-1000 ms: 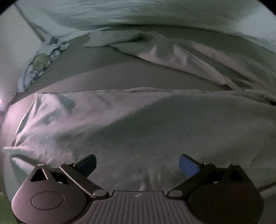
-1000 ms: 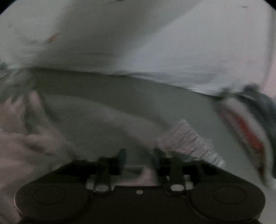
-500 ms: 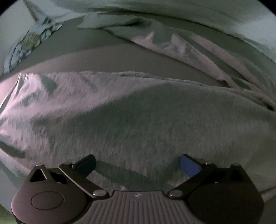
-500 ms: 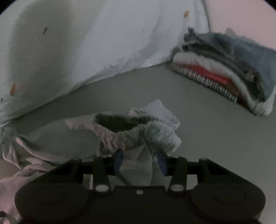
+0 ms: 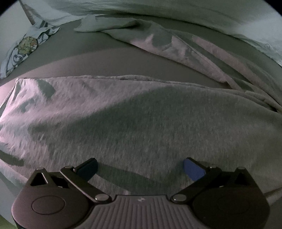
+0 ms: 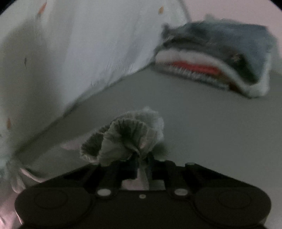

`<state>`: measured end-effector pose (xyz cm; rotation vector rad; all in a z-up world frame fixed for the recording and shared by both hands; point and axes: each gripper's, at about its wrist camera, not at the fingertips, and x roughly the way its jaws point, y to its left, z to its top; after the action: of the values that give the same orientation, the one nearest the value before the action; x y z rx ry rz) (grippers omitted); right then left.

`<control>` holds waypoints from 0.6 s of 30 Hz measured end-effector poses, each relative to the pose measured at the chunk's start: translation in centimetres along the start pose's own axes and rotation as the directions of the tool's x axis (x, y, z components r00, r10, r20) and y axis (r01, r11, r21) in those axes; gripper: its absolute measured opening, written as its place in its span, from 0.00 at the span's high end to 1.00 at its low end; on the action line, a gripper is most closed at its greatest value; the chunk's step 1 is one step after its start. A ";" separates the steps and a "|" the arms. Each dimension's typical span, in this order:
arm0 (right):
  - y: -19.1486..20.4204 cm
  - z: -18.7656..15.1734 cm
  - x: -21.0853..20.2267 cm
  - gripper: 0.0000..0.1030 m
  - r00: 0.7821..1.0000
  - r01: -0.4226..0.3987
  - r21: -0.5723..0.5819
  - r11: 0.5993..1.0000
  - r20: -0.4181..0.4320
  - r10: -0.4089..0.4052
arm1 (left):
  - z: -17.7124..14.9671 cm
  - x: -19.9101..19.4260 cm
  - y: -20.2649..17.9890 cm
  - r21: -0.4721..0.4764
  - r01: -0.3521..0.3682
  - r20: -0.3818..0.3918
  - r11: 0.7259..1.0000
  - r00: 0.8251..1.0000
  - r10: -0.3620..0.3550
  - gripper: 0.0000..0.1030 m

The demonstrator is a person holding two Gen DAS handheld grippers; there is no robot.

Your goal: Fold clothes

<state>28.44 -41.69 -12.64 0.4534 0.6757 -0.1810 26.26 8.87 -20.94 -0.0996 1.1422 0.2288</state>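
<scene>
**Mia:** Left wrist camera first. What do you see?

**Tom:** A big soft grey garment lies spread flat on the bed sheet. It fills most of the picture. One long edge runs across the middle. The left gripper hangs just over the cloth and points down at it. Its two fingers are spread far apart. Nothing is between them, only the flat cloth below.

**Mia:** What is farther back?

**Tom:** Another part of the grey cloth, maybe a sleeve, stretches away over the sheet. A small printed cloth lies at the far left. A pale blanket is piled along the back.

**Mia:** Now the right wrist camera.

**Tom:** It is dark and a bit blurry. The right gripper is closing its jaws, and they are nearly together. They pinch a bunched bit of the grey cloth, a ribbed cuff. The cuff fans out above the jaws like a little flower.

**Mia:** Is it lifted off the bed?

**Tom:** I cannot tell.

**Mia:** What else is there?

**Tom:** A stack of folded clothes sits far off at the upper right, well apart from the cuff. It has a grey-blue top, then white, red and stripes. The pale blanket rises on the left side.
</scene>
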 end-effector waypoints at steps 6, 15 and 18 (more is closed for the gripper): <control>-5.5 -1.1 -2.7 0.99 0.928 0.370 -0.026 0.929 -0.044 -0.371 | -0.3 0.0 0.2 0.002 0.004 0.022 1.000 1.000 -0.004 0.00; -4.8 -1.9 -2.6 0.58 0.988 0.147 0.002 0.989 -0.042 -0.147 | -0.1 0.2 0.4 0.008 0.005 0.023 1.000 1.000 -0.005 0.00; -2.6 -1.9 -1.3 0.35 0.998 0.034 -0.070 0.997 -0.054 -0.038 | -0.1 0.1 0.4 0.009 0.005 0.028 1.000 1.000 -0.006 0.00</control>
<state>25.57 -43.06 -14.00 0.3811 0.7428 -0.1786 26.13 9.21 -21.11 -0.0917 1.1152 0.2196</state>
